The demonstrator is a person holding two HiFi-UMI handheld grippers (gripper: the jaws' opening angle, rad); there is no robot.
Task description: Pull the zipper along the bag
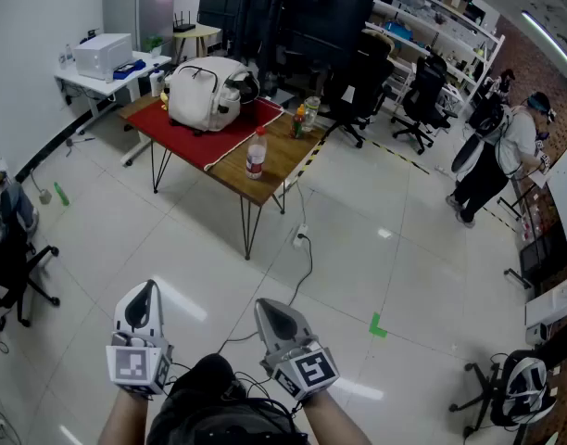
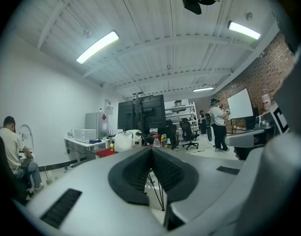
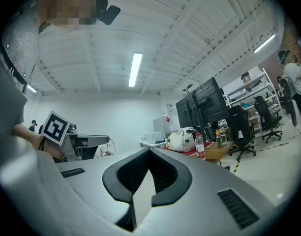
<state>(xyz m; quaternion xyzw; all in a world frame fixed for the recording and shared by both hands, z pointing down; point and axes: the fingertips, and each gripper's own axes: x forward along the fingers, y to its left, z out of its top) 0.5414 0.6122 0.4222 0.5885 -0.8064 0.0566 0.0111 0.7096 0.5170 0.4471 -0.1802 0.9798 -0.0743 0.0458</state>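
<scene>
A white backpack-style bag [image 1: 207, 92] sits on a red cloth [image 1: 209, 130] on a wooden table [image 1: 279, 160], far ahead of me across the floor. The bag also shows small and distant in the left gripper view [image 2: 124, 141] and in the right gripper view [image 3: 182, 139]. Its zipper is too small to make out. My left gripper [image 1: 146, 291] and right gripper [image 1: 270, 310] are held low near my body, side by side, both pointing toward the table. Each is shut with nothing between its jaws.
A plastic bottle [image 1: 256, 153] stands at the table's near edge, with other bottles [image 1: 304, 117] further back. Black office chairs [image 1: 362, 86] and shelving stand behind the table. A person [image 1: 498, 156] stands at the far right. A cable [image 1: 300, 272] trails over the tiled floor.
</scene>
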